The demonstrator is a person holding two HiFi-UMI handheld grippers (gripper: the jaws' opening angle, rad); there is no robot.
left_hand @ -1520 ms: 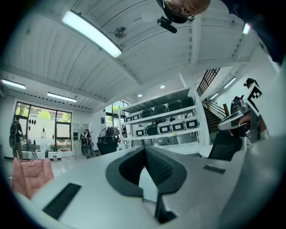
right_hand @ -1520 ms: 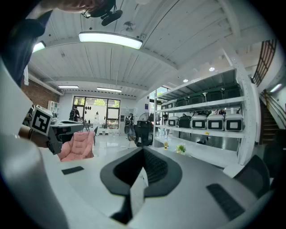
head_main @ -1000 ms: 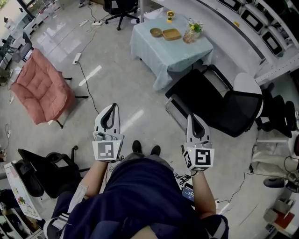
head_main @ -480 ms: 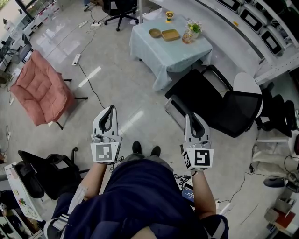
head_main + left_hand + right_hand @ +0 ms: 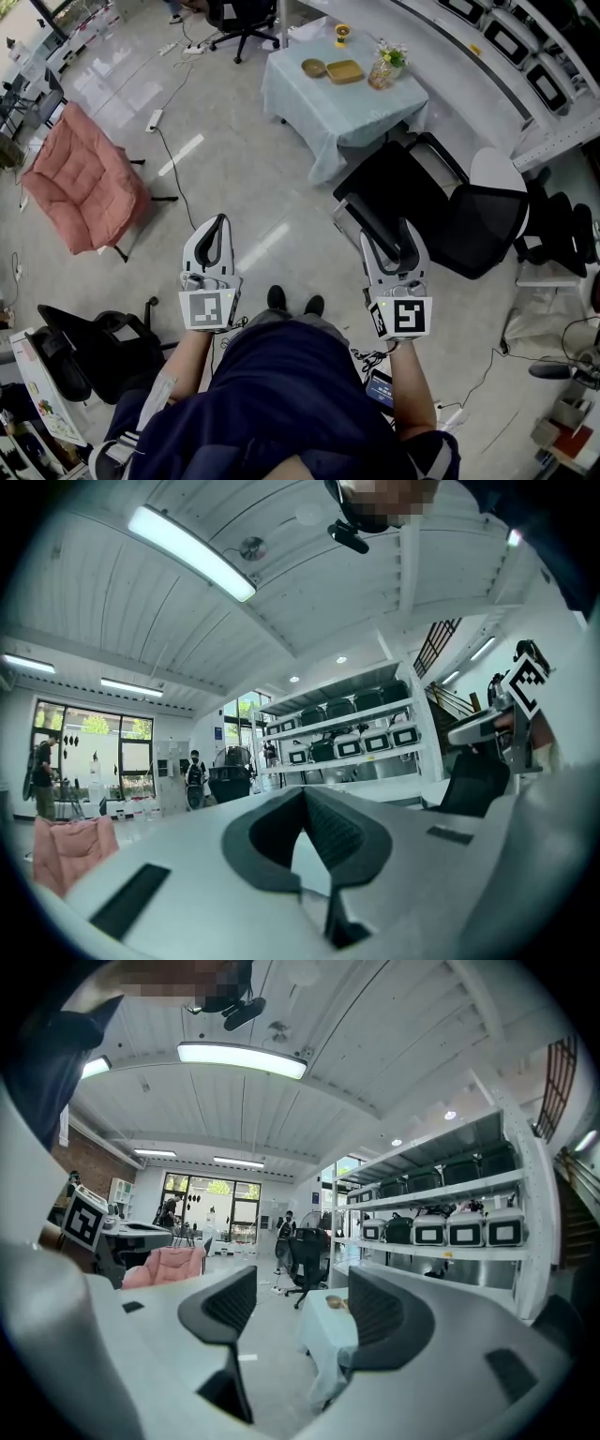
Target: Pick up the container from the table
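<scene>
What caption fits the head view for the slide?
Person standing short of the draped table; left gripper shut, right gripper empty, jaws just opening.

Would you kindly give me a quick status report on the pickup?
Left claw shut, empty. Right claw just been opening, nothing between. Container untouched on far table. Black chair near the path.

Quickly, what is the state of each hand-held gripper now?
Left hand-held gripper: closed, holding nothing.
Right hand-held gripper: open, jaws have just been opening, nothing between them.
</scene>
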